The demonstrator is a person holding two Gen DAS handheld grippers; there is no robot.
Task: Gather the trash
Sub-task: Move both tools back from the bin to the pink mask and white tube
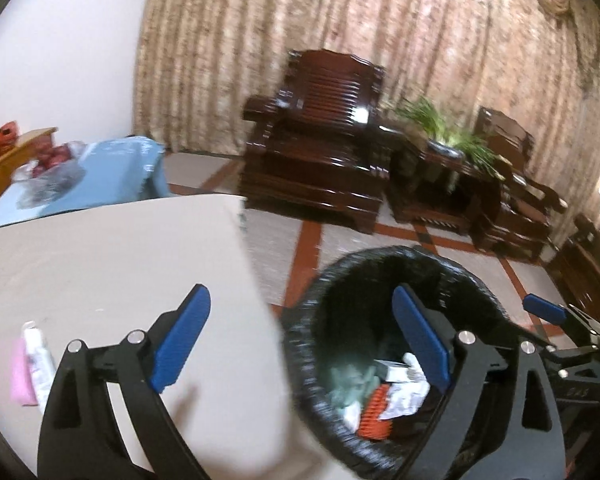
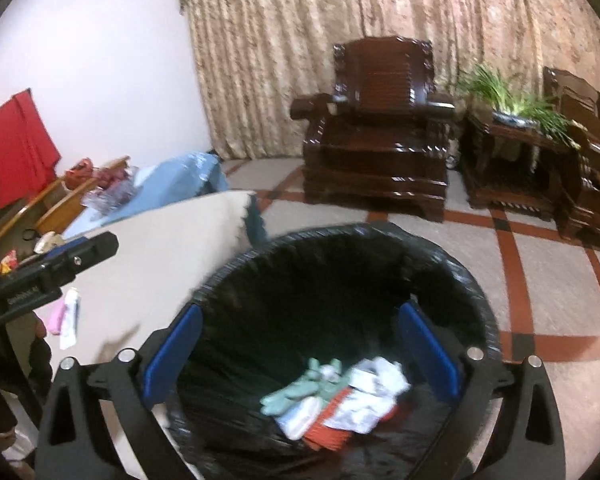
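Left wrist view showed the left claw spread wide with nothing between its blue pads, one pad over the pale counter and the other over the mouth of the black-lined trash bin. The right claw hung over the same bin in its own view, equally wide and empty.

Several pieces of trash lay at the bottom of the bin: a pale green crumpled glove or wrapper, white crumpled paper and an orange ribbed piece. What remained to collect sat on the counter near its left edge: a white tube-like item touching a pink flat piece, lying side by side. Blur kept their exact nature unclear.

Both leftovers looked light and probably soft or squashable, so little squeeze seemed needed, though a thin flat piece lying flush on a smooth counter would likely be awkward to get a pad beneath. The tube seemed the easier target: gripping across its narrow width near the middle should keep it from swinging. The pink piece might be better taken at an edge that lifts, or pinched together with the tube since the two touched. A glossy wrapper could slip, so a full pad contact seemed wiser than a fingertip nip. The bin liner appeared thin and loose, and a claw lowered too far could snag it.
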